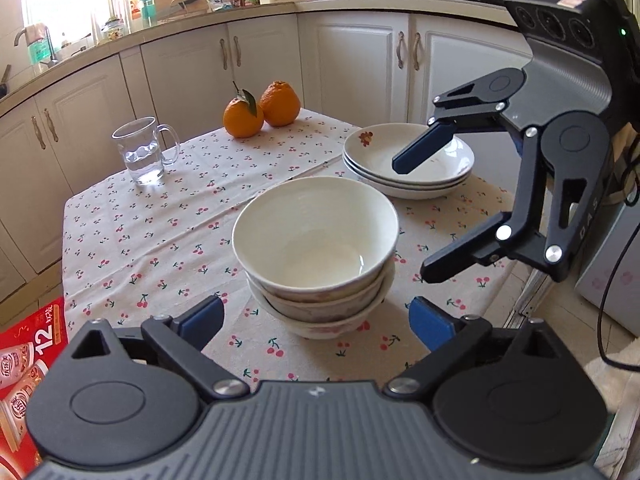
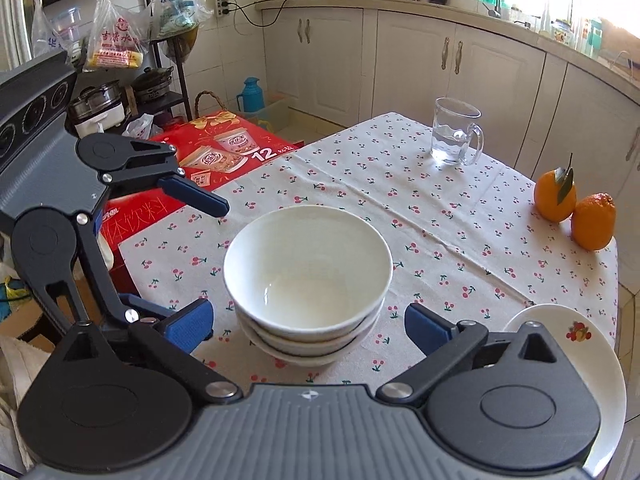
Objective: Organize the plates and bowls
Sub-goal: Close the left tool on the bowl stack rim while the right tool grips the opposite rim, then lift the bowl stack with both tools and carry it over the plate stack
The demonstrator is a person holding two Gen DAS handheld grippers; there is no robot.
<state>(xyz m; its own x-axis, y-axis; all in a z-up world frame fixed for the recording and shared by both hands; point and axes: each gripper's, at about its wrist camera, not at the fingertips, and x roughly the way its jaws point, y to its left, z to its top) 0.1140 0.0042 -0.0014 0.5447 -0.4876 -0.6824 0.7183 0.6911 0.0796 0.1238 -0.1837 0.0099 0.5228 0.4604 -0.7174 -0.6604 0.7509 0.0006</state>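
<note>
Bowls (image 1: pixel 316 256) nested, plates (image 1: pixel 408 168) stacked on the counter (image 1: pixel 160 240) — both grippers' fingers spread, holding nothing — sorting looks finished; next, probably just backing away.

Both grippers have ribbed grey bodies, black linkage arms with silver screws, and blue-padded fingers (image 1: pixel 202 320).

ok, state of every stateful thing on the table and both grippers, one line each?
bowls: three nested, upright, empty
plates: stacked, empty
glass mug: upright, part full of water
oranges: two, whole, touching
left gripper: open, empty
right gripper: open, empty
</note>
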